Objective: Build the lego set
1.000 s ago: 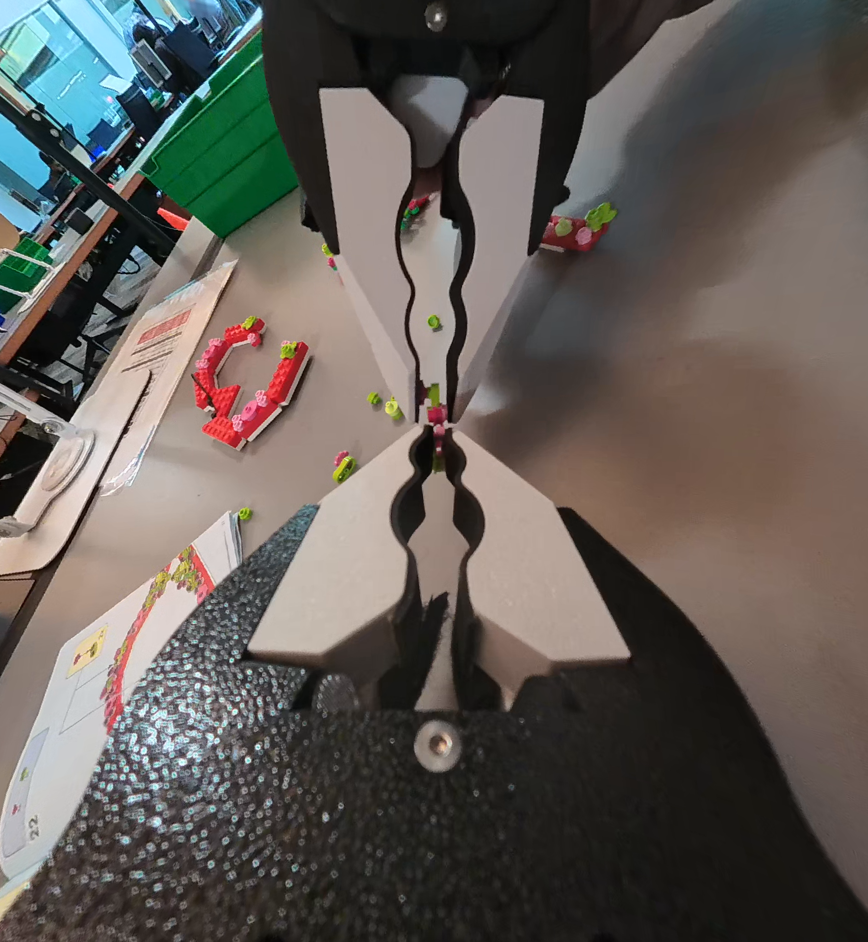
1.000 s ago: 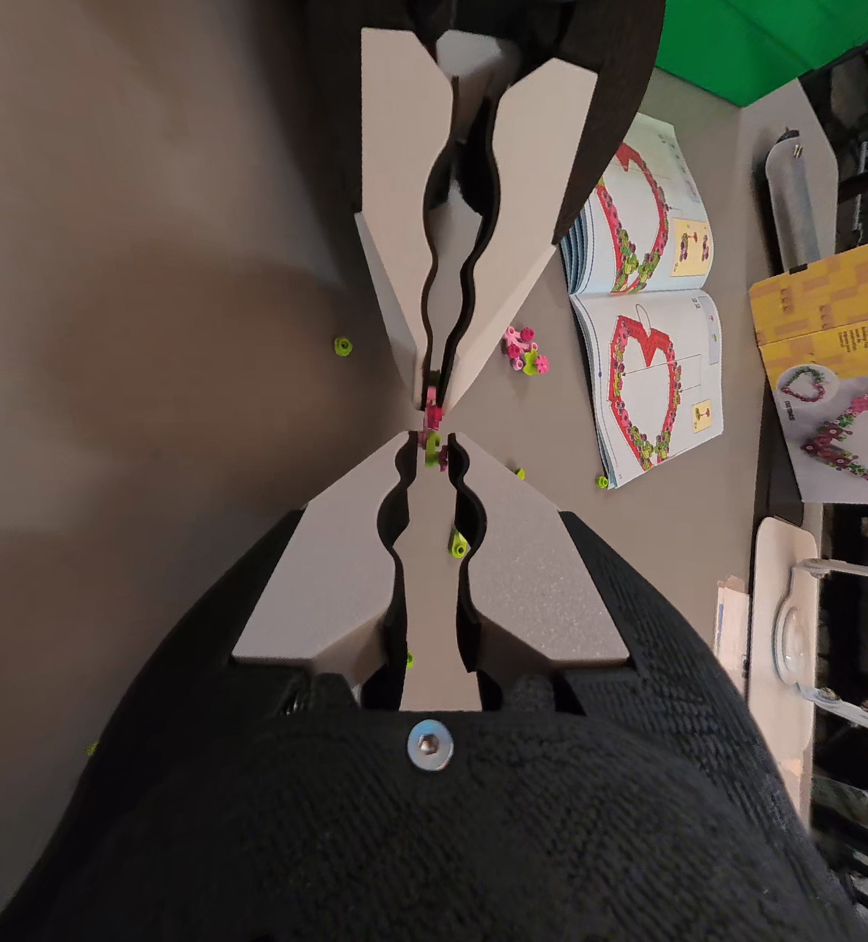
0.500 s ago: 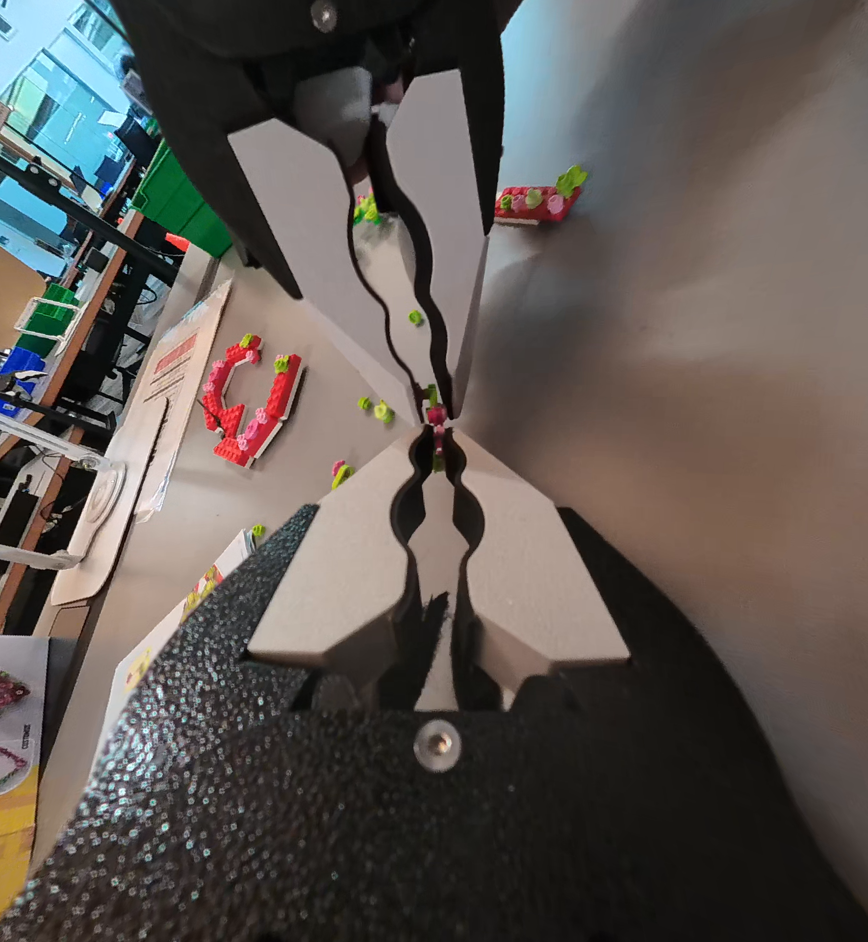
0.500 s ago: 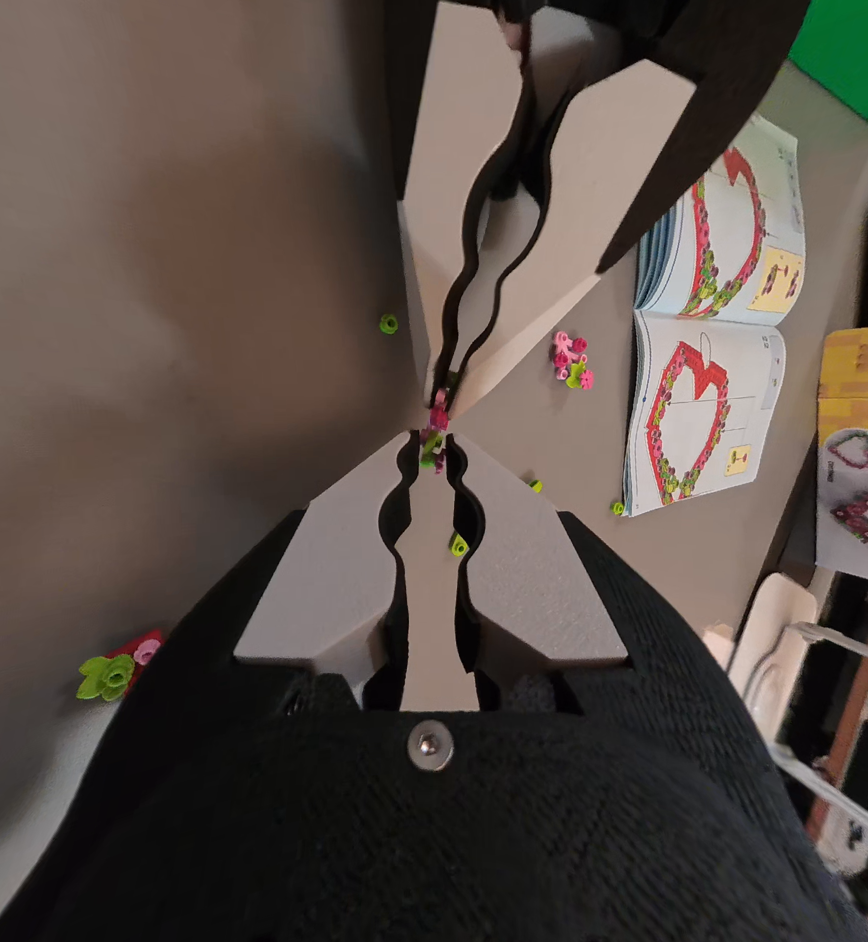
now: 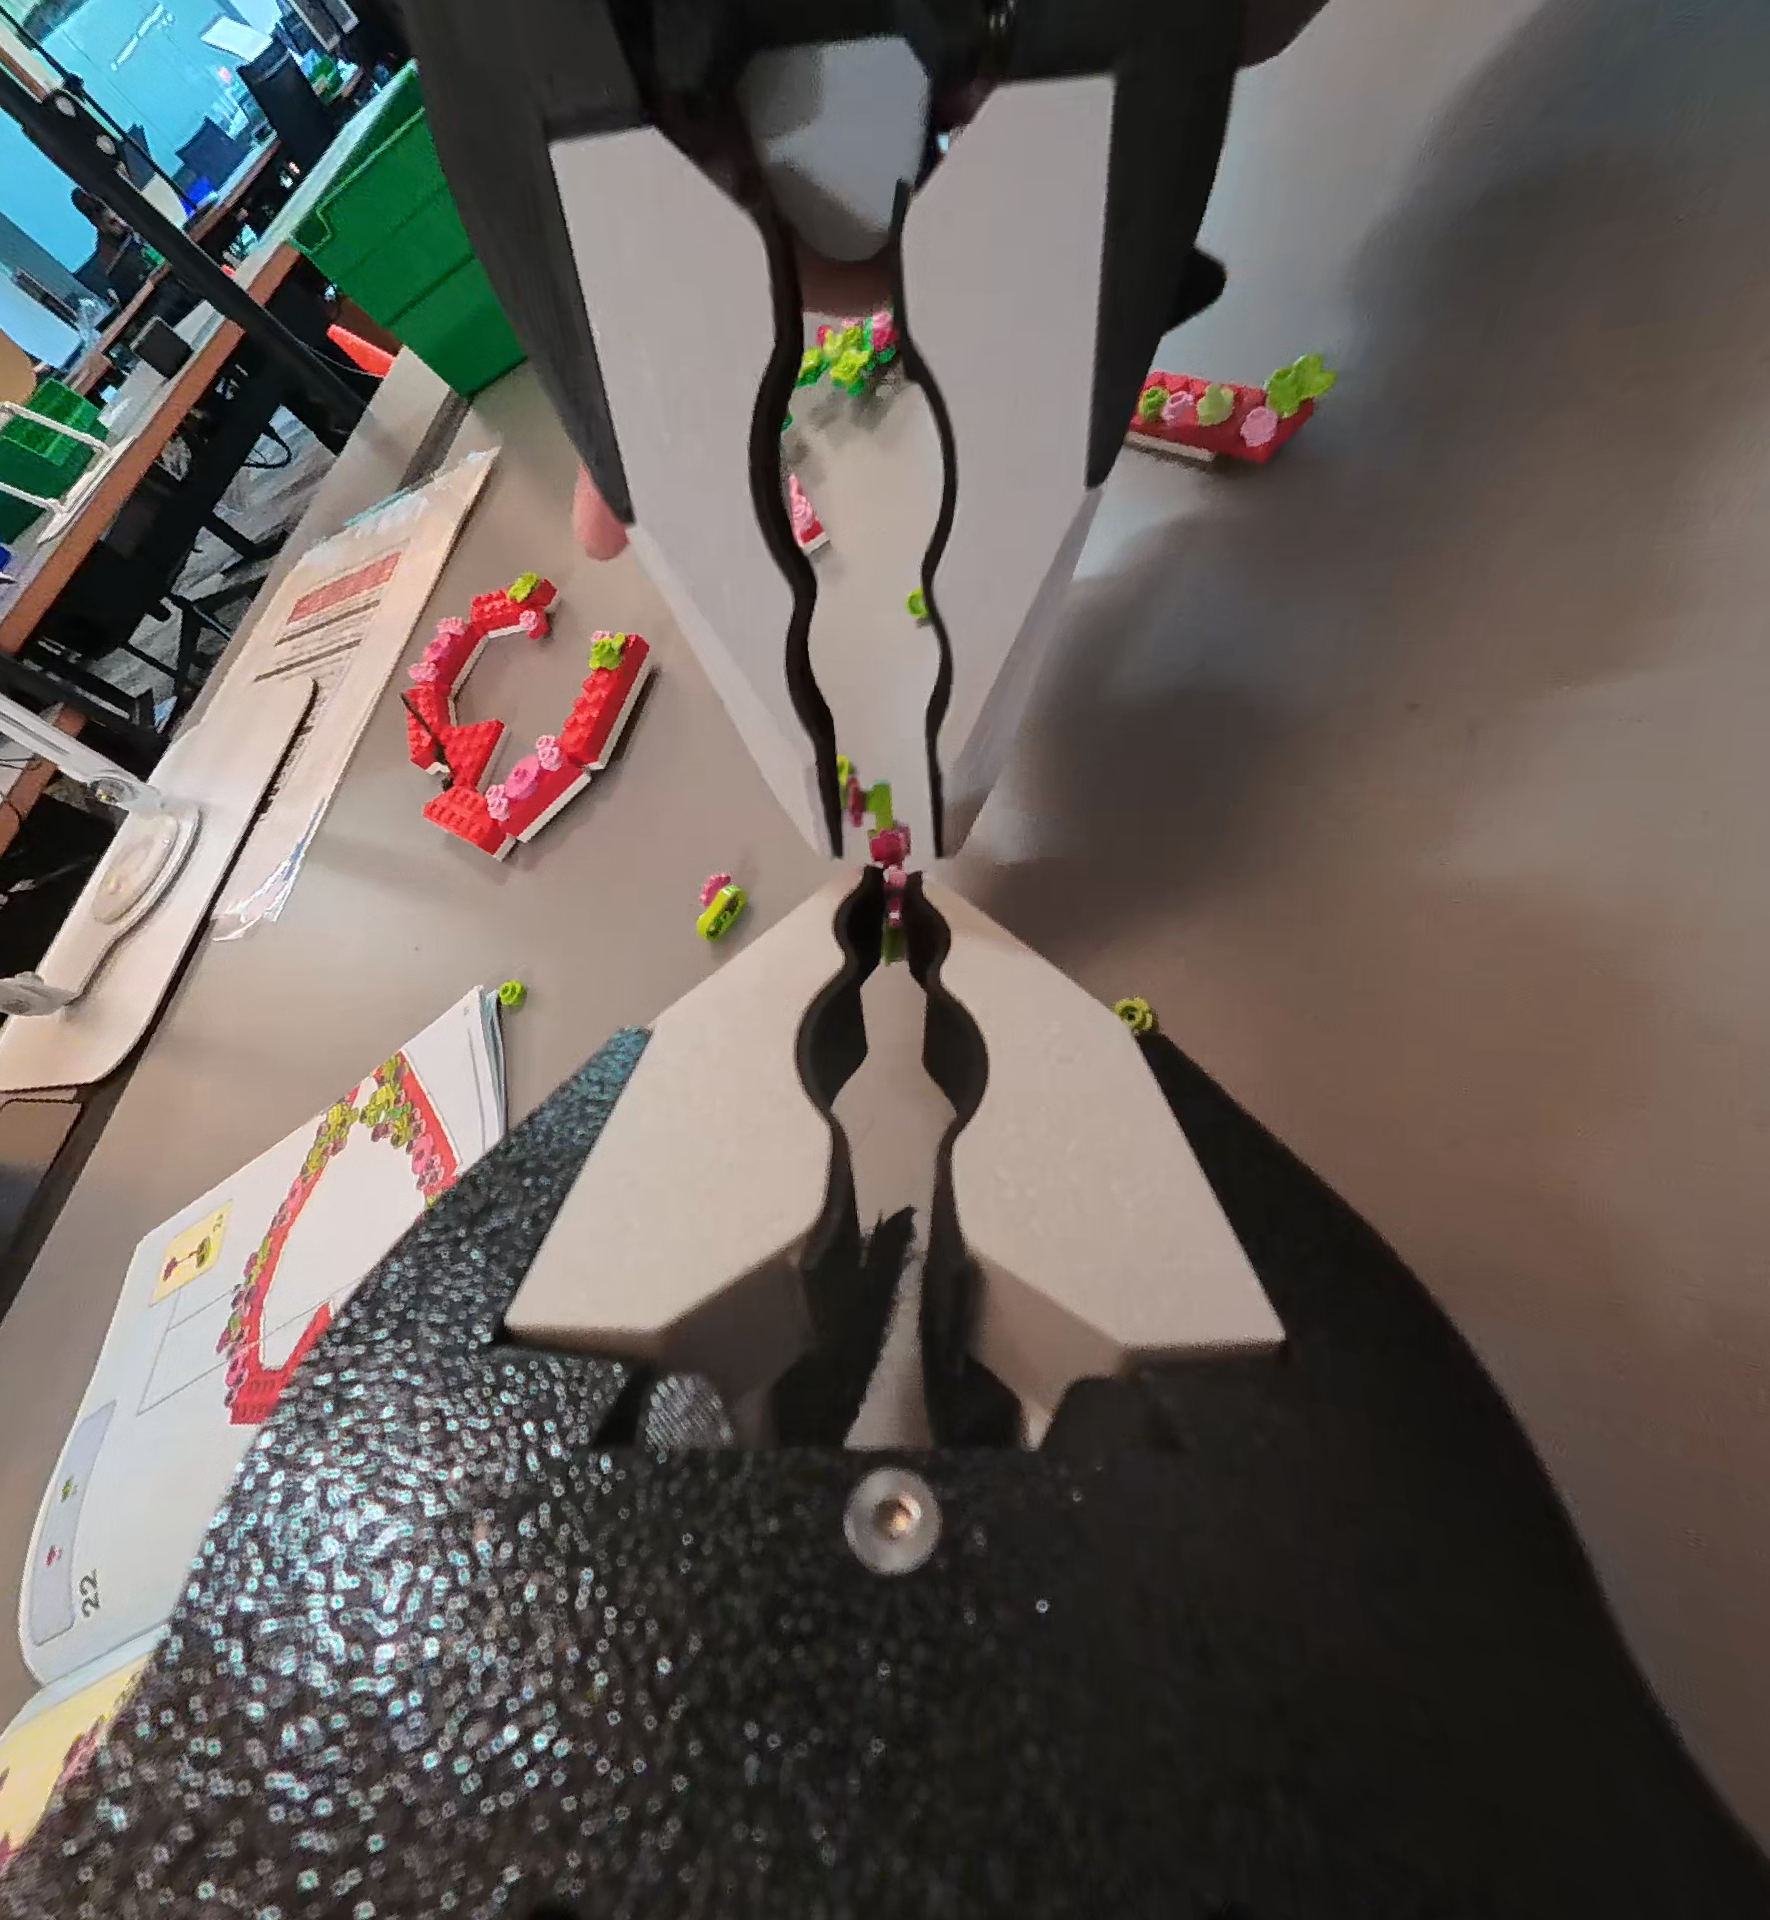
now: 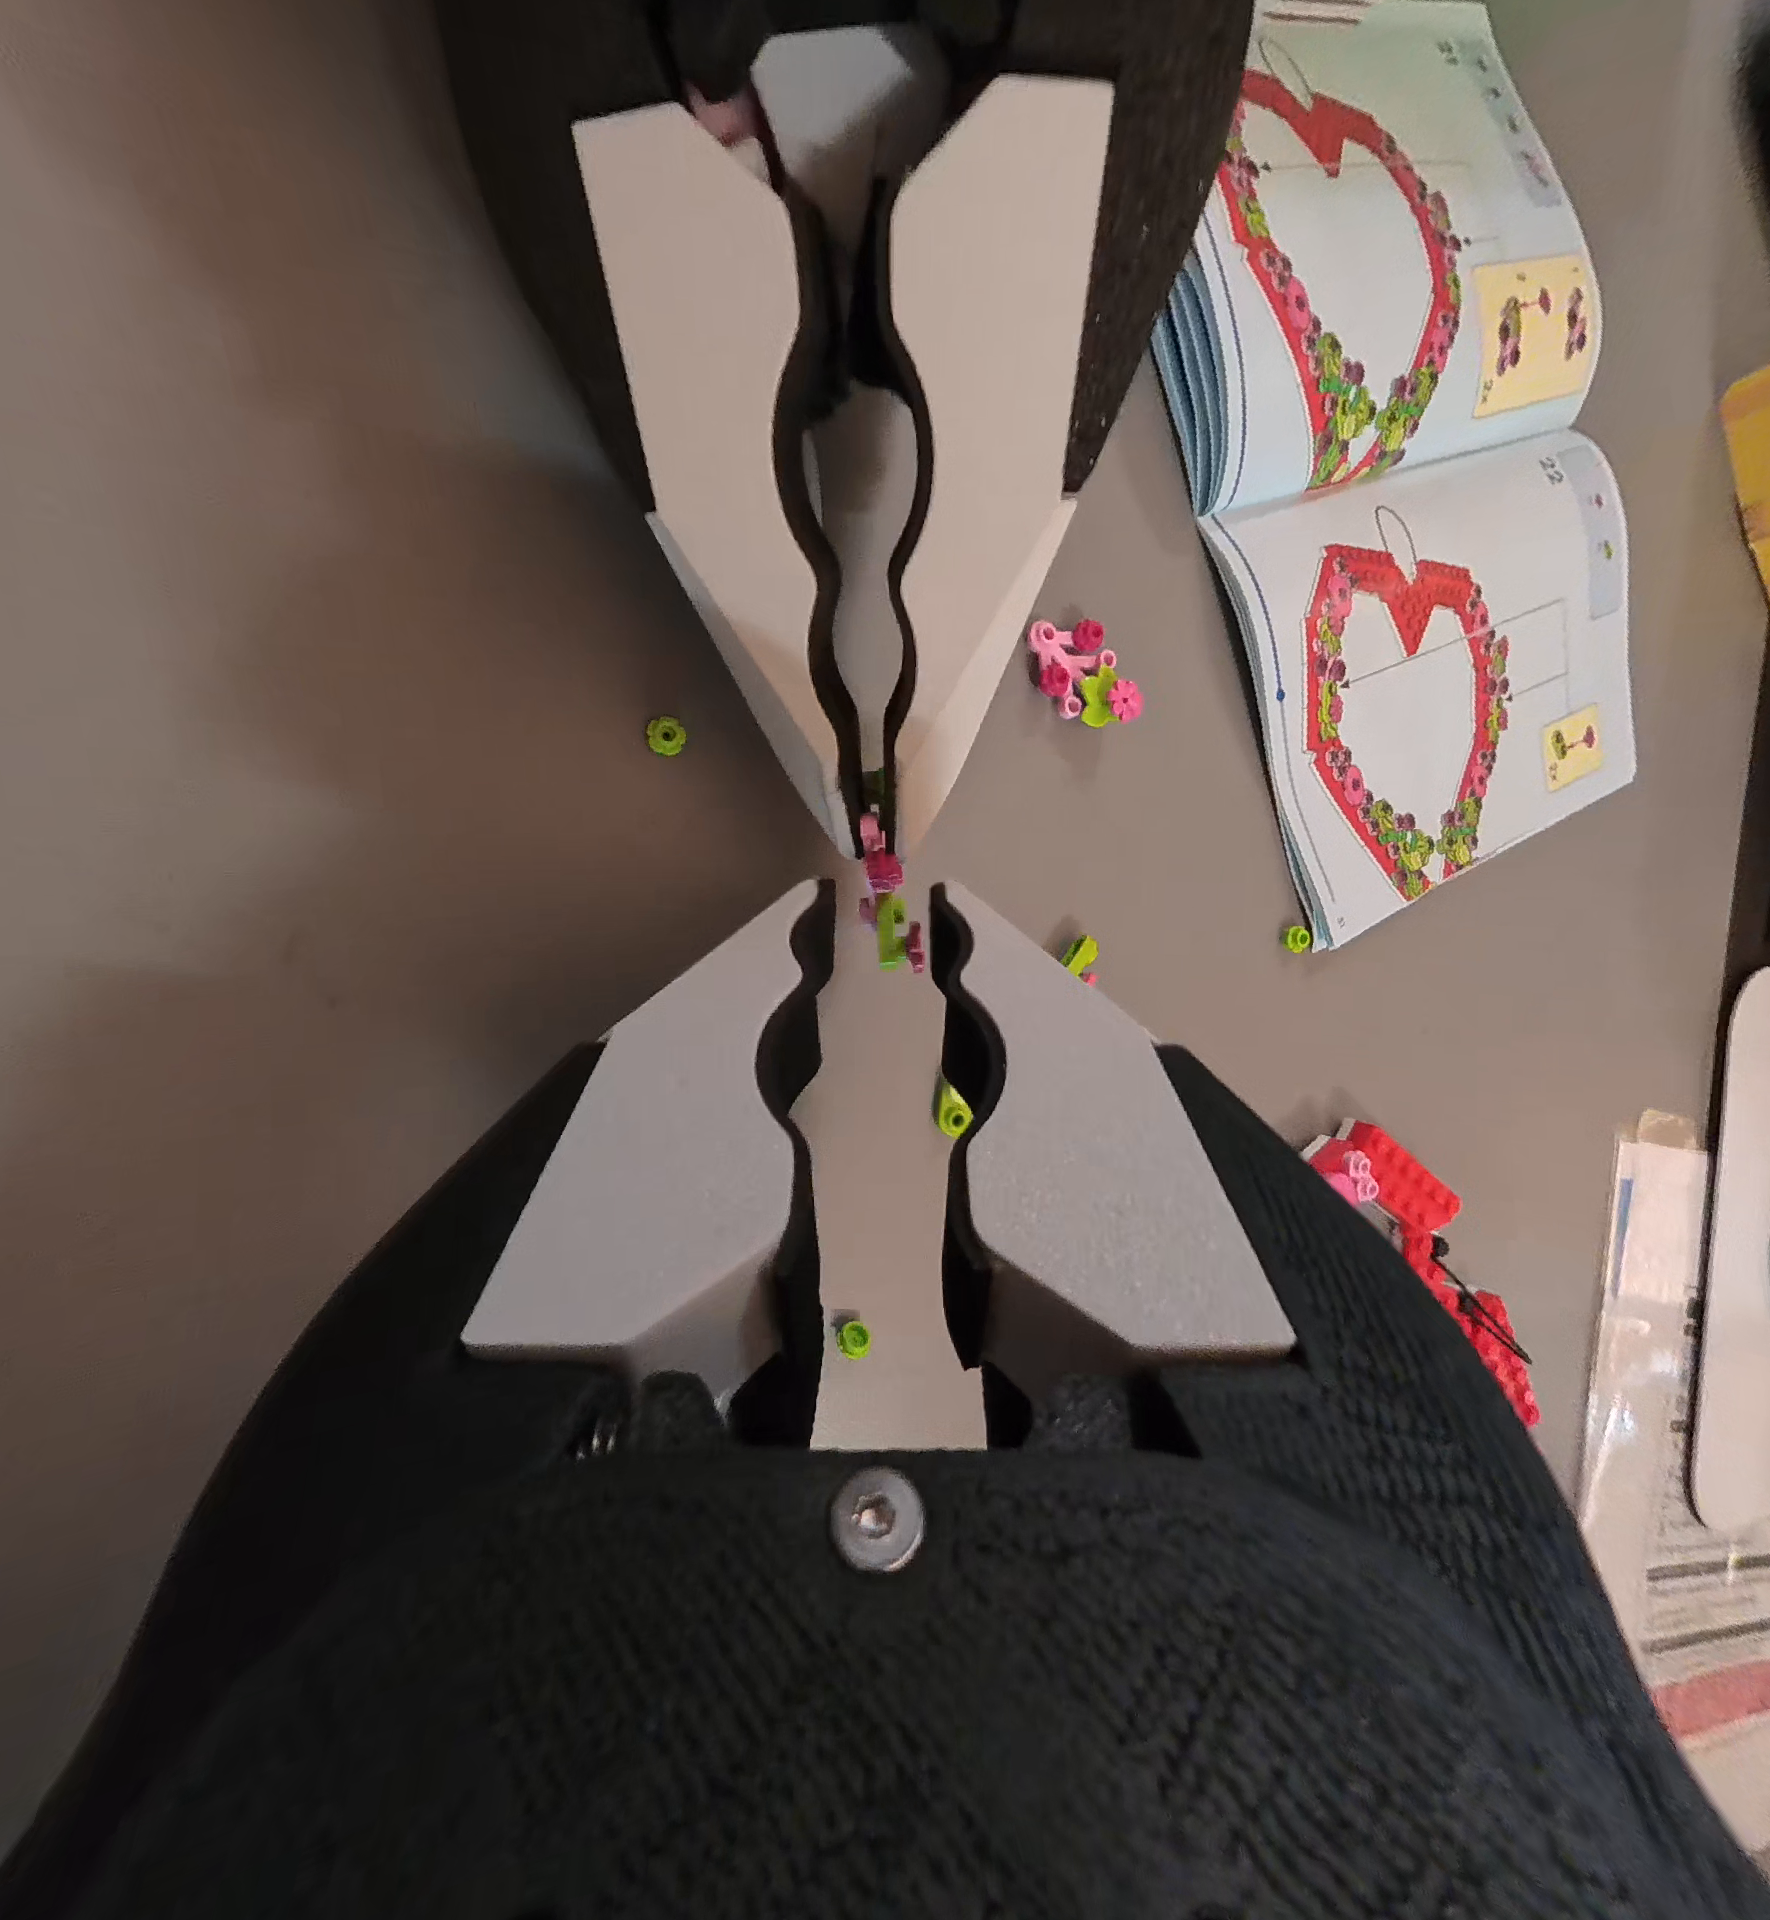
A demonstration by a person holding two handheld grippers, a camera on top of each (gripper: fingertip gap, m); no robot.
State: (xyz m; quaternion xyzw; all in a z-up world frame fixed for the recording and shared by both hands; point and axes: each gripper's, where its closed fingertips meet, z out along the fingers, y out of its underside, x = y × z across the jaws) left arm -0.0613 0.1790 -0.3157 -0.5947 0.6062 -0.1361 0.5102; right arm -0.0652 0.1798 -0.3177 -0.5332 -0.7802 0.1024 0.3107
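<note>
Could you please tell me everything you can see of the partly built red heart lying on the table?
The partly built red heart is an open, unclosed ring of glossy red plastic bricks over a thin white bottom layer. Small pink flowers and lime-green leaf pieces are studded on top. A thin black strand sticks out at its left edge. It lies flat on the grey table, beside a printed sheet, and as far as shows it touches only the table.

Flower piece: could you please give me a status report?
Left hand-held gripper shut on flower piece. Right hand-held gripper open, flanking it. Loose lime stud on table, clear.
</note>
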